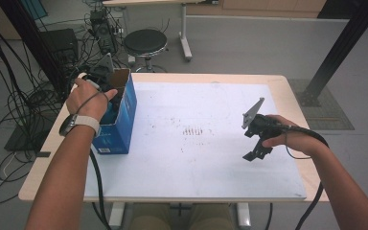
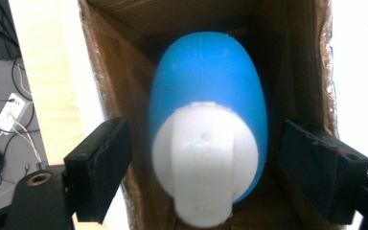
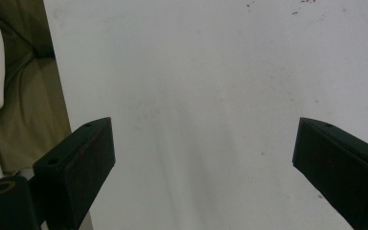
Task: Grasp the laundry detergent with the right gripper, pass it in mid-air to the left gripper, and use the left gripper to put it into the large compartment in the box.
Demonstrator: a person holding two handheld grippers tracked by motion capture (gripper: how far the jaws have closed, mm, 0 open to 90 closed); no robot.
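Observation:
A blue cardboard box (image 1: 124, 120) stands open-topped at the table's left side. My left gripper (image 2: 211, 163) reaches down into it, with the hand (image 1: 84, 98) over the box's mouth. Inside, against the brown walls (image 2: 297, 57), lies a blue egg-shaped object with a white cap (image 2: 208, 96). It sits between my left jaws, and a gap shows on each side, so the pads do not touch it. Over the white mat (image 1: 196, 158) on the right, my right gripper (image 1: 256, 153) hangs with its jaws wide apart (image 3: 203, 158) and nothing between them.
The wooden table (image 1: 287, 91) carries the mat, with its front edge near the person. Behind the table stand a black stool (image 1: 145, 42) and a second table's leg (image 1: 186, 48). Cables and equipment (image 1: 62, 48) crowd the floor at the left; a black post (image 1: 335, 52) rises at the right.

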